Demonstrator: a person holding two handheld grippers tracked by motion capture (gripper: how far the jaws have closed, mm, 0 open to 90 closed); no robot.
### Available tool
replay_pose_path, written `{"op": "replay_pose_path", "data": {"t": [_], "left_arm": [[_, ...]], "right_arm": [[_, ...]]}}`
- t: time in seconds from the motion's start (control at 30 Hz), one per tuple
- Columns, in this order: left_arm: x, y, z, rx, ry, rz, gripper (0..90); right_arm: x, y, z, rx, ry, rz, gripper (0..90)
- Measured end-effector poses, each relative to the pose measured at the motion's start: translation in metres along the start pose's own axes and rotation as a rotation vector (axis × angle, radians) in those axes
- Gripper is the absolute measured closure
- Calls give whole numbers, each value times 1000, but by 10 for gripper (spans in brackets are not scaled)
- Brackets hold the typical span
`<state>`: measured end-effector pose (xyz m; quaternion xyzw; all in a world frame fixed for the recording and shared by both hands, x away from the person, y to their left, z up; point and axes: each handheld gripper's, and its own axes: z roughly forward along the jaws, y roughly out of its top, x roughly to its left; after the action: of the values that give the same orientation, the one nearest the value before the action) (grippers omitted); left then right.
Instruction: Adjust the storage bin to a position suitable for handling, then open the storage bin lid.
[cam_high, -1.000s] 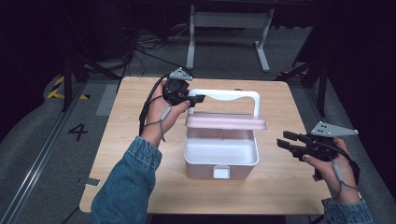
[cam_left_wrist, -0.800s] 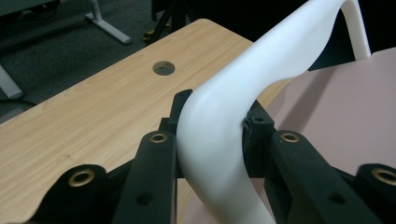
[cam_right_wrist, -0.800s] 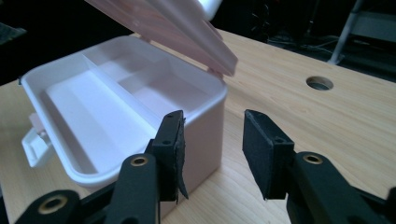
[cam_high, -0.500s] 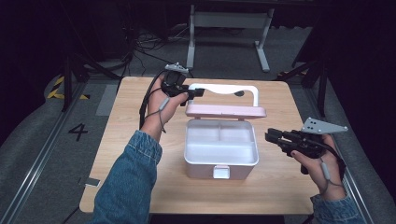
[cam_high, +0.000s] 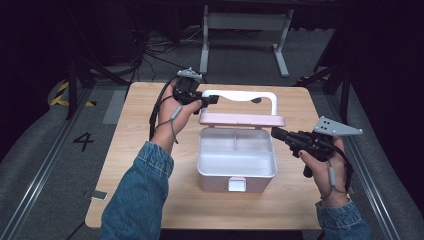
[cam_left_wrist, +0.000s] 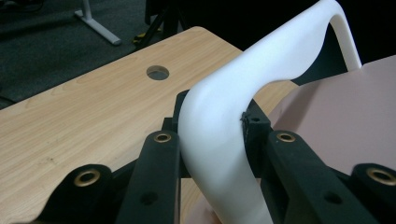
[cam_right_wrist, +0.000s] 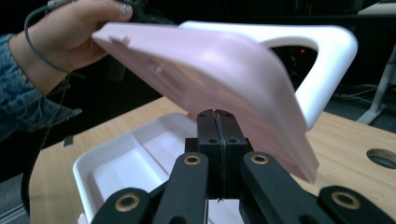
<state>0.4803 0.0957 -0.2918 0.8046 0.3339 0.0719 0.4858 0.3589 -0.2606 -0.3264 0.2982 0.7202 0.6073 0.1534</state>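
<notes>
A pale pink storage box sits near the middle of the wooden counter, its latch tab facing the near edge. It stands open: the inside is white and split by low dividers into compartments, one long one toward the near side and smaller ones behind. Its pink lid is raised on the far side, tilted up over the back wall of the box, and carries a white arched handle that rises beyond it.

The left gripper is clamped on the left corner of that handle; in the left gripper view the white bar fills the space between the black jaws, which press it from both sides. The right gripper hovers just right of the box's far right corner, below the lid's edge. Its jaws have just been closing and now meet with nothing between them, as the right gripper view shows.

Bare counter lies left, right and near of the box, with more room on the left. The counter's far corners each have a round cable hole. Beyond the far edge the floor is dark, with table legs and cables. On the grey floor to the left a large "4" is marked, beside yellow-and-black hazard tape.
</notes>
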Motion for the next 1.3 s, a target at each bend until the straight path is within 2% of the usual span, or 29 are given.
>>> {"op": "replay_pose_path", "data": {"t": [0.23, 0.3, 0.4, 0.43, 0.5, 0.53, 0.6, 0.7, 0.83, 0.93, 1.03, 1.17, 1.3], "left_arm": [[-1, -2, -1, -15, -8, -5, 736], [-1, -3, -1, -21, -18, -17, 706], [-2, -4, -2, -25, 1, -3, 586], [-3, -4, -6, -37, 26, 15, 552], [-4, -4, -11, -36, 46, 12, 510], [-2, -4, -13, -41, 53, 27, 500], [-2, -4, -20, -54, 59, 30, 494], [-5, -4, -34, -75, 61, 64, 471], [-17, -8, -58, -122, 48, 126, 450], [-25, -16, -80, -141, 77, 178, 432], [-32, -26, -96, -150, 59, 191, 423], [-39, -41, -104, -139, 33, 214, 406], [-44, -52, -99, -123, 14, 250, 361]], "right_arm": [[-1, 3, -5, -25, -16, 4, 900], [-1, 3, -5, -24, -12, 9, 900], [-1, 3, -5, -19, -10, 6, 900], [-2, 3, -5, -19, -10, 6, 900], [-3, 3, -5, -19, -10, 4, 900], [-2, 3, -6, -16, -9, 8, 900], [-3, 3, -6, -18, -9, 8, 900], [-3, 3, -6, -18, -8, 12, 900], [-4, 3, -7, -21, -1, 31, 900], [-4, 3, -7, -22, 5, 34, 900], [-4, 3, -7, -21, 7, 41, 900], [-4, 4, -6, -24, 10, 51, 900], [-4, 4, -5, -29, 16, 55, 900]]}}
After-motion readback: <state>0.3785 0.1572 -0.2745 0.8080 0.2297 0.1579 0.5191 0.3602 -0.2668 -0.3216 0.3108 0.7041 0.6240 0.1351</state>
